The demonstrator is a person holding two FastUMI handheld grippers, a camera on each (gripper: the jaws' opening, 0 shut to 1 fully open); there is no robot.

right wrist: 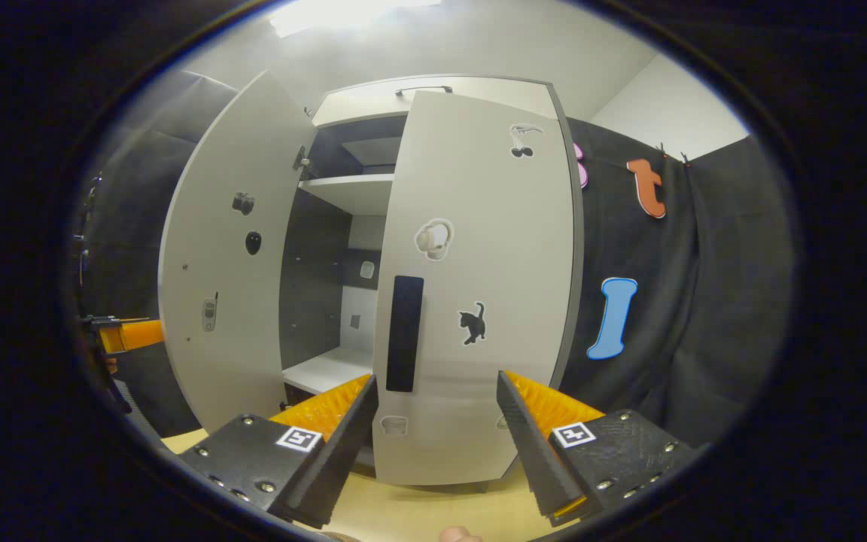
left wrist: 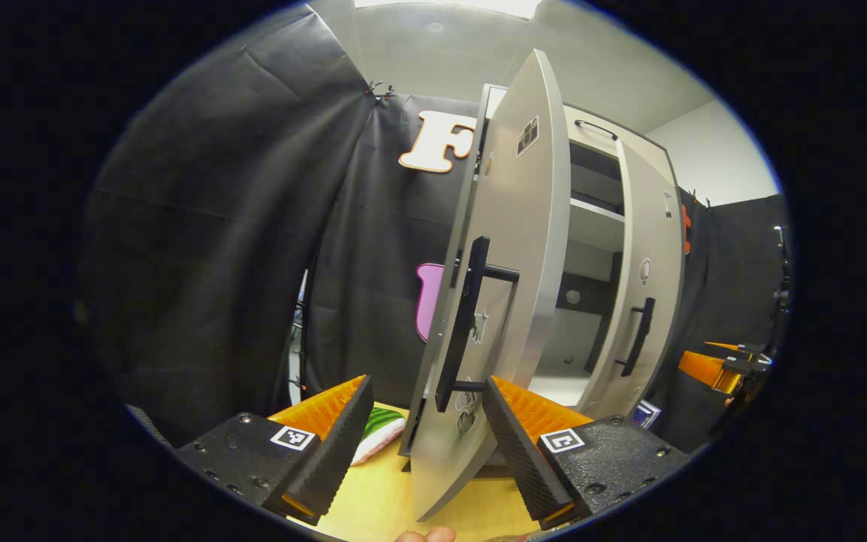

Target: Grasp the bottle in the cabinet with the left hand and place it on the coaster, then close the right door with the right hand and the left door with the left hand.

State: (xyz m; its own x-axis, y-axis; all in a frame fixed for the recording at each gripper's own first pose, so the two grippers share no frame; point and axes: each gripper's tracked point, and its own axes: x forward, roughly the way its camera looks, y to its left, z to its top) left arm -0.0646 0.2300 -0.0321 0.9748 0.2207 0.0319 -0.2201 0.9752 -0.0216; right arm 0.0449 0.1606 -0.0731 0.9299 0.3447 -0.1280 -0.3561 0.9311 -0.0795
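**Claws Open, Both Doors Ajar: Closing Hazards**

Left claw (left wrist: 426, 384): spread wide, gripping nothing, fingers either side of the left door (left wrist: 501, 301), seen edge-on with its handle (left wrist: 471, 324) just ahead. Right claw (right wrist: 435, 380): likewise wide apart and empty, facing the right door (right wrist: 479, 286) square-on, level with that door's handle (right wrist: 405, 331).

Cabinet (right wrist: 433, 83) standing toward the far edge of the bench (right wrist: 403, 512). Right door swung partway shut; left door well open. Lower shelf (right wrist: 328, 369) bare where visible. Green-and-white mat (left wrist: 381, 436), possibly the coaster, lying on the bench beside the foot of the left door.

Judged stage: door closing, right door first.

Hazards:
- Pushing the left door first, so that the doors foul at the meeting edge.
- Pressing near the hinge side, leaving the right door ajar.
- Catching a finger behind a handle during the push, dragging the door back open.
- Shoving hard enough to shift the cabinet along the bench.
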